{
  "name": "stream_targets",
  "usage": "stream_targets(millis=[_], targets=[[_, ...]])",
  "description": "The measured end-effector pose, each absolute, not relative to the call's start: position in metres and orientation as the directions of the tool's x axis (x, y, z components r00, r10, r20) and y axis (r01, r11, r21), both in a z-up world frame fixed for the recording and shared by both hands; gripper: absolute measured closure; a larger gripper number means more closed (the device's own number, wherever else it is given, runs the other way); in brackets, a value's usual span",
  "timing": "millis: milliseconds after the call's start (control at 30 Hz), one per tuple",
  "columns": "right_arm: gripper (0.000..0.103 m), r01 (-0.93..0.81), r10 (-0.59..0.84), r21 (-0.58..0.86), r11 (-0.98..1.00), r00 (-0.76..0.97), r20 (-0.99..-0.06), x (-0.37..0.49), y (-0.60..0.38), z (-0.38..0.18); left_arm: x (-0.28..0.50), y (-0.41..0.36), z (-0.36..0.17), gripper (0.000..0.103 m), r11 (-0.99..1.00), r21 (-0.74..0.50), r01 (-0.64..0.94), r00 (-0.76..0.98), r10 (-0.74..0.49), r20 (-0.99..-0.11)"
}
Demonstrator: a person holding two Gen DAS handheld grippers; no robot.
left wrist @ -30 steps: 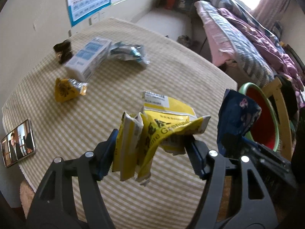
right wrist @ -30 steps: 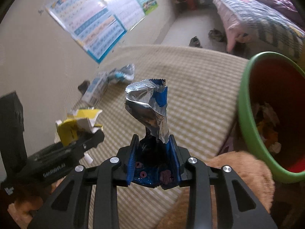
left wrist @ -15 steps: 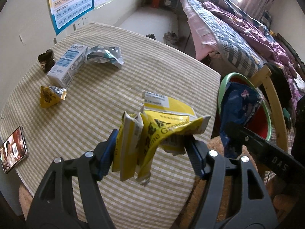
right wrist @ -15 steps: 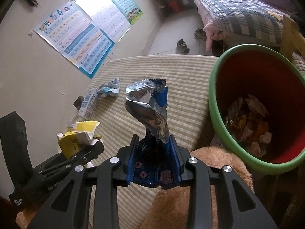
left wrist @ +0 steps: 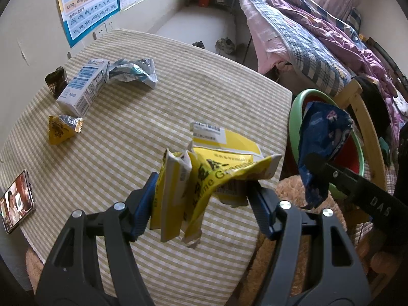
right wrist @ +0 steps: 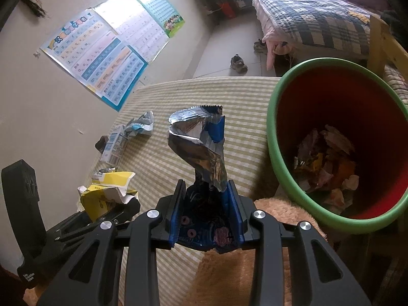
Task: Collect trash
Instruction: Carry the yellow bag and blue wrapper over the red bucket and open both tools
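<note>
The yellow packet (left wrist: 204, 176) covers the inner pads of the left gripper (left wrist: 201, 204) and a patch of striped tablecloth (left wrist: 142, 127). The blue wrapper (right wrist: 204, 168) fills the gap of the right gripper (right wrist: 206, 211); the contact faces cannot be seen. In the left wrist view the same wrapper hides part of the green-rimmed bin (left wrist: 295, 107). Print on the white carton (left wrist: 81, 89) and wall poster (left wrist: 89, 2) is too small to read. The phone (left wrist: 16, 201) is cut by the frame edge.

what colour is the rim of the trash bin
Green, around a red inside; the trash bin shows best in the right wrist view.
</note>
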State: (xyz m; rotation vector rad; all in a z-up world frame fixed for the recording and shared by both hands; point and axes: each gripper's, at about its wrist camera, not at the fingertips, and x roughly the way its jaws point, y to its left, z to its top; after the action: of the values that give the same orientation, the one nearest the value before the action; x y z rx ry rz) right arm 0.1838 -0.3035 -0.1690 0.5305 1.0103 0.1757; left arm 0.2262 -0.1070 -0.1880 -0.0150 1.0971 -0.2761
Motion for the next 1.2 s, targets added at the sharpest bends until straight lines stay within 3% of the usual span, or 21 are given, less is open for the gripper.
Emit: stream_targets(millis=[1200], targets=[[0.07,0.185,0.333,0.515,0.837,0.574,-0.748,0.174,-0.345,-0.165,0.225,-0.138,-0.186,0.038,0.95,-0.153,0.272,0.406,-0.257,-0.877]])
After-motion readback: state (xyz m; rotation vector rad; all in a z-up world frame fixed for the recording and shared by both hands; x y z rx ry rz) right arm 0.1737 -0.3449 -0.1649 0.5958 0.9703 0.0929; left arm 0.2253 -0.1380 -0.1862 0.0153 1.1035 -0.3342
